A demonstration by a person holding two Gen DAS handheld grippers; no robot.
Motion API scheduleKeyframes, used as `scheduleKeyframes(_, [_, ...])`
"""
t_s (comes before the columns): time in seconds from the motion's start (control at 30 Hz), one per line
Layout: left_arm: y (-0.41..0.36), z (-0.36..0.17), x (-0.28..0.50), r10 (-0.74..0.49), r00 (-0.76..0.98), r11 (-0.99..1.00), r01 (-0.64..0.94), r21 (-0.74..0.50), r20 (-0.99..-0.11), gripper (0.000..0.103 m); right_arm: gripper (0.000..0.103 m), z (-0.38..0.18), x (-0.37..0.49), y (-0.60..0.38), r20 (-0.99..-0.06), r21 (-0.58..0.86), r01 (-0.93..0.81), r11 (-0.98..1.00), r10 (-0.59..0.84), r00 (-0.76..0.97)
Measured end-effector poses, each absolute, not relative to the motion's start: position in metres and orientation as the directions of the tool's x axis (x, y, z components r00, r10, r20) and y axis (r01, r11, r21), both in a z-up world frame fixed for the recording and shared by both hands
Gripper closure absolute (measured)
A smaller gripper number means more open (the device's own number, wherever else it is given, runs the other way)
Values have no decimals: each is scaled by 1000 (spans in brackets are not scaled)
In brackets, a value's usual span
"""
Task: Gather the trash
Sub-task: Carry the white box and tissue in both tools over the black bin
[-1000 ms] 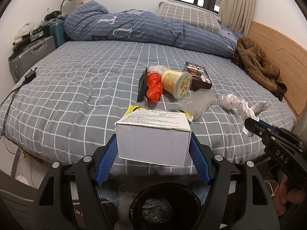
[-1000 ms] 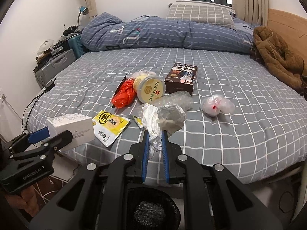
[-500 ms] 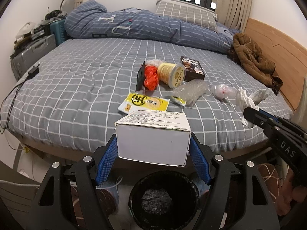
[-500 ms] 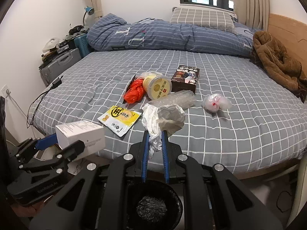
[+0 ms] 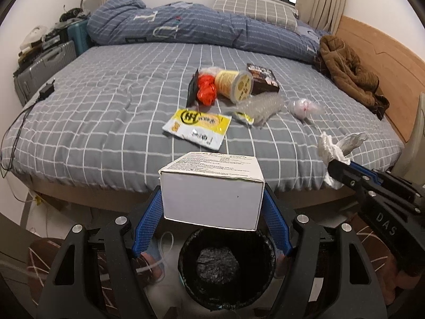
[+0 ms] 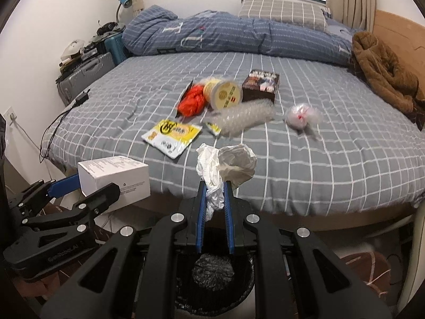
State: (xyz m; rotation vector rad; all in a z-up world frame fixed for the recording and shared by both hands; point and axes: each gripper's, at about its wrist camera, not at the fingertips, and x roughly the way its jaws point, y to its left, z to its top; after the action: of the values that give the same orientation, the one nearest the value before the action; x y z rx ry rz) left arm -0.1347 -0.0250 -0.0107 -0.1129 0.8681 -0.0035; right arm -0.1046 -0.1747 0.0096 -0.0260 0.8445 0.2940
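Both grippers tilt steeply downward above the black bin (image 5: pixel 225 263) that stands on the floor beside the bed (image 5: pixel 93 111). The left gripper (image 5: pixel 211 210) clamps the white box (image 5: pixel 212 194) by its sides, directly over the bin's mouth. The right gripper (image 6: pixel 214 199) pinches the crumpled tissue wad (image 6: pixel 225 167), apparently also over the bin. More litter lies on the bed beyond the bin.

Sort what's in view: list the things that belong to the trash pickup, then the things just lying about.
Job: white box, crumpled tissue, trash bin, yellow packet, orange bag, bubble wrap.
Lying about: brown jacket, duvet, suitcase.
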Motion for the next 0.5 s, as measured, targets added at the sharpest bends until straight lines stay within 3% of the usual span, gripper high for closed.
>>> scheduleKeyframes(0.5, [-15, -48, -147, -48, 554, 991, -77, -108, -831, 33, 91, -33, -108, -164, -818, 121, -251, 961, 239, 523])
